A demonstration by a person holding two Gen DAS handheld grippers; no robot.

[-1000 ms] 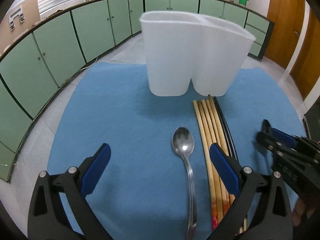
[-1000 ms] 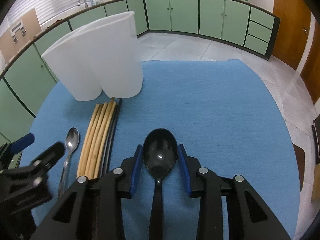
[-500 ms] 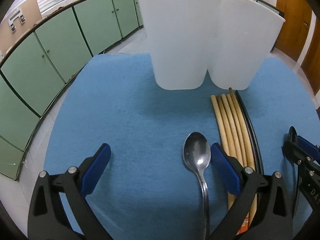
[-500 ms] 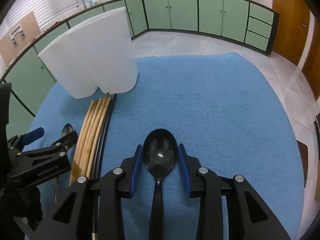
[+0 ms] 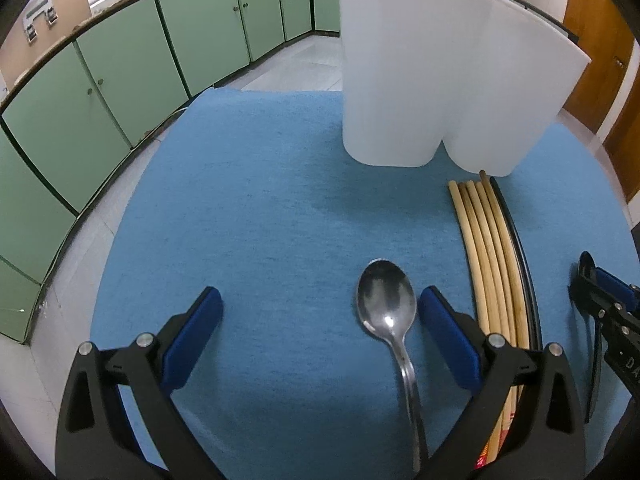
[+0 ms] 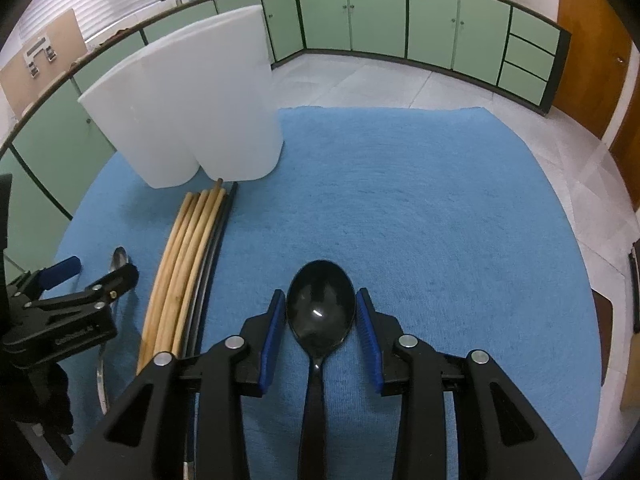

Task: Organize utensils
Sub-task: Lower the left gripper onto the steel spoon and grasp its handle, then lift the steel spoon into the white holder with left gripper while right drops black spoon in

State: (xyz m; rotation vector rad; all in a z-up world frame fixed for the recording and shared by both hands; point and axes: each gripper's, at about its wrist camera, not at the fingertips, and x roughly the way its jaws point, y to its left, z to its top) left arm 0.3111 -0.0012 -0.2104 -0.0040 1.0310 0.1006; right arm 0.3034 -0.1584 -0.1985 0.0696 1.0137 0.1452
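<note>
Nearest in the right wrist view: right hand-held gripper (image 6: 321, 322) closed on the bowl of a black plastic spoon (image 6: 321, 306), blue pads touching both edges, handle running back between the arms. A narrow pinch on a rounded bowl, so likely to pivot or slip out on lifting.

Nearest in the left wrist view: left hand-held gripper (image 5: 320, 334) wide open above the blue table mat (image 5: 256, 216), a metal spoon (image 5: 386, 306) lying between the pads, just beside the right-hand pad and well apart from the other. Closing off-centre like this could shove the spoon sideways into the bundle of wooden chopsticks (image 5: 486, 252) just beside it and scatter them.

Beyond, tips of the chopsticks and a thin black pair (image 5: 516, 240) almost at the base of the white two-compartment utensil holder (image 5: 420, 92), standing upright; a careless knock could tip it.

Holder's inside hidden from both views; contents impossible to tell. Handle ends of spoons and chopsticks cut off by the frame.
</note>
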